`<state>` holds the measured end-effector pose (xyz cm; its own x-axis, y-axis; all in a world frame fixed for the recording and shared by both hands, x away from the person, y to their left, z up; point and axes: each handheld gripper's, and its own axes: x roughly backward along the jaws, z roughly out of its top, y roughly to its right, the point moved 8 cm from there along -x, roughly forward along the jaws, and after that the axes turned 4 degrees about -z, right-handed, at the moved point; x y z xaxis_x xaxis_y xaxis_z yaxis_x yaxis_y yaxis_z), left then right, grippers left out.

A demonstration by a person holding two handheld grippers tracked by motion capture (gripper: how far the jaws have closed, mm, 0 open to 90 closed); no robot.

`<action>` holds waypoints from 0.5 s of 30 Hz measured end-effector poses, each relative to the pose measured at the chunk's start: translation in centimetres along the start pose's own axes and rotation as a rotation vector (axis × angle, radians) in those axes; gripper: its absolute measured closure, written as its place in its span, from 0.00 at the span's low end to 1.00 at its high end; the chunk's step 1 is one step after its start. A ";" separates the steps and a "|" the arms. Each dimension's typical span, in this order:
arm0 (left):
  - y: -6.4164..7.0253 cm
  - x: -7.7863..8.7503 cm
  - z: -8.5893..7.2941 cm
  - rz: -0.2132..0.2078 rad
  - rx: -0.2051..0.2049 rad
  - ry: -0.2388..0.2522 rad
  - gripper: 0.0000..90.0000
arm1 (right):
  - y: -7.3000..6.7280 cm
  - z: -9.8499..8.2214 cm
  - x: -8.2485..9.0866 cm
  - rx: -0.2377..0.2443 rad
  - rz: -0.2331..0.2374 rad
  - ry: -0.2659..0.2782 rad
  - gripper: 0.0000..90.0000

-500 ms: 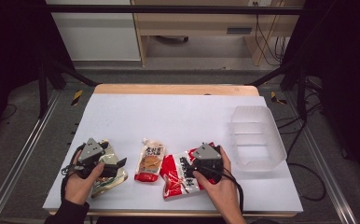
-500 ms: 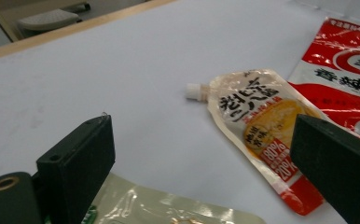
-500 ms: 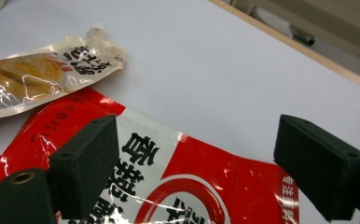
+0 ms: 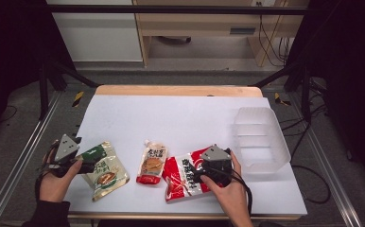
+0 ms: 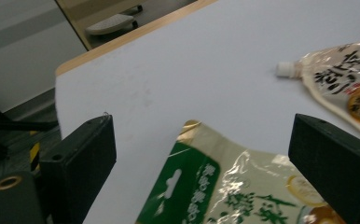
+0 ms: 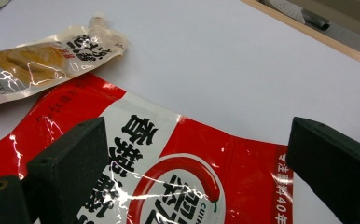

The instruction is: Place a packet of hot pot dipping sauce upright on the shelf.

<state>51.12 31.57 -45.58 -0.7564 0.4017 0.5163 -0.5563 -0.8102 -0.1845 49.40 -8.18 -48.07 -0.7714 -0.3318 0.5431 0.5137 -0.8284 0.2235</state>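
While both grippers' jaws gape wide, the left gripper (image 4: 79, 158) hovers over a glossy green-and-cream pouch (image 4: 106, 171), the right gripper (image 4: 209, 165) over a crinkly red chili-printed packet (image 4: 183, 177) with bold Chinese lettering.

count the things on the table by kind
flat packets: 2, the green and cream packet and the red packet
spouted pouches: 1, the orange pouch
clear plastic bins: 1, the clear bin
total: 4

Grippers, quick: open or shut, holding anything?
Left gripper: open above the green pouch, holding nothing.
Right gripper: open above the red packet, holding nothing.
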 end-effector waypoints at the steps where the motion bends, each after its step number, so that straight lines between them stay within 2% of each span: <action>1: -0.5 0.1 -0.3 -0.001 0.013 -0.004 0.07 | 0.1 -0.1 0.1 -0.006 -0.002 0.003 0.06; 7: -3.0 0.9 -1.7 0.015 0.089 0.015 0.07 | -0.3 -0.8 0.9 0.020 0.007 0.005 0.06; 10: -4.0 1.2 -3.1 0.036 0.124 -0.004 0.06 | -0.3 -1.0 1.1 0.025 -0.003 0.000 0.07; 13: -4.4 1.4 -3.8 0.008 0.166 0.004 0.06 | 0.1 -1.0 0.9 0.037 -0.019 0.006 0.09; 15: -4.7 1.3 -4.3 -0.010 0.171 -0.007 0.06 | 0.2 -1.1 0.7 0.017 -0.016 -0.001 0.10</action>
<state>51.26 37.72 -47.65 -0.7482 0.4078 0.5233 -0.4967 -0.8672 -0.0343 48.55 -9.09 -48.48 -0.7788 -0.3184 0.5404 0.5078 -0.8257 0.2454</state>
